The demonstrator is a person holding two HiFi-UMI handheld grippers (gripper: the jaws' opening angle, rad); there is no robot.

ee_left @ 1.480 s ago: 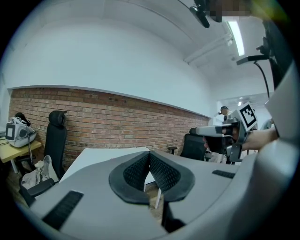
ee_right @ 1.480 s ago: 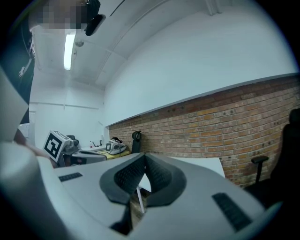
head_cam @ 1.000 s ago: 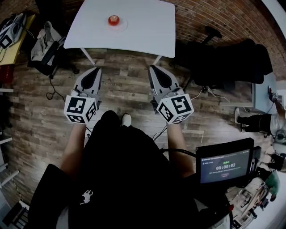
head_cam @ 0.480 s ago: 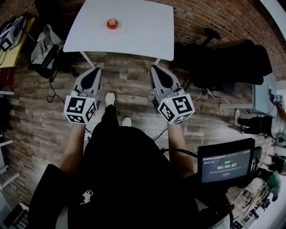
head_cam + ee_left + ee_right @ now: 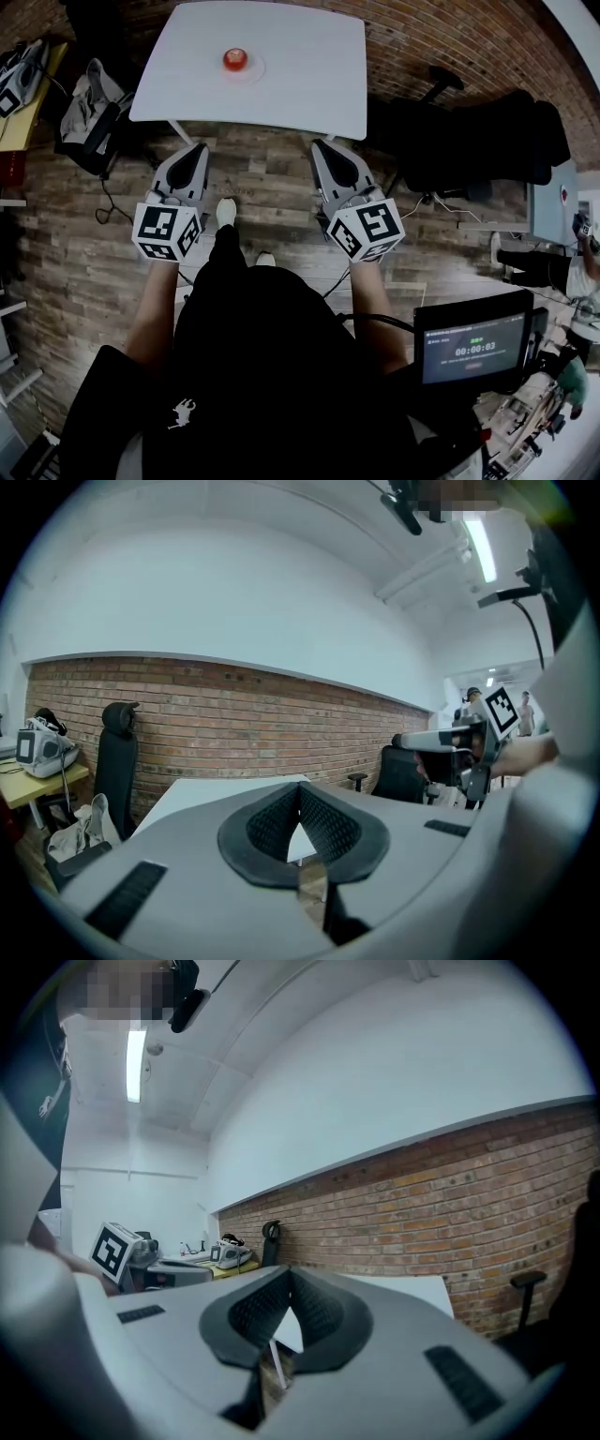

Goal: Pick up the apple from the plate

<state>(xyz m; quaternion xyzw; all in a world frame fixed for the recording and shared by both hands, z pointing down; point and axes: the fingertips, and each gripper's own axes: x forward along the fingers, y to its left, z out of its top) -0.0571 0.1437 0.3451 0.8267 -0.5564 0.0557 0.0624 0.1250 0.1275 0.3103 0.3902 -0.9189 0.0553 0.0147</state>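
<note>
Left tool [image 5: 195, 150] and right tool [image 5: 325, 147] point forward side by side, jaws closed together, empty.

Head view is kept pretty dim overall: the wood floor [image 5: 84, 244] and the person's black clothes [image 5: 253, 375] are swallowed in shadow, and only the white table [image 5: 300, 66] is lit up bright. Heavy fisheye bending is seen at every edge, corners blacked out. In both gripper views light is thrown down from a ceiling strip light [image 5: 483, 550], slightly blown out, and the near foreground is left soft.
</note>
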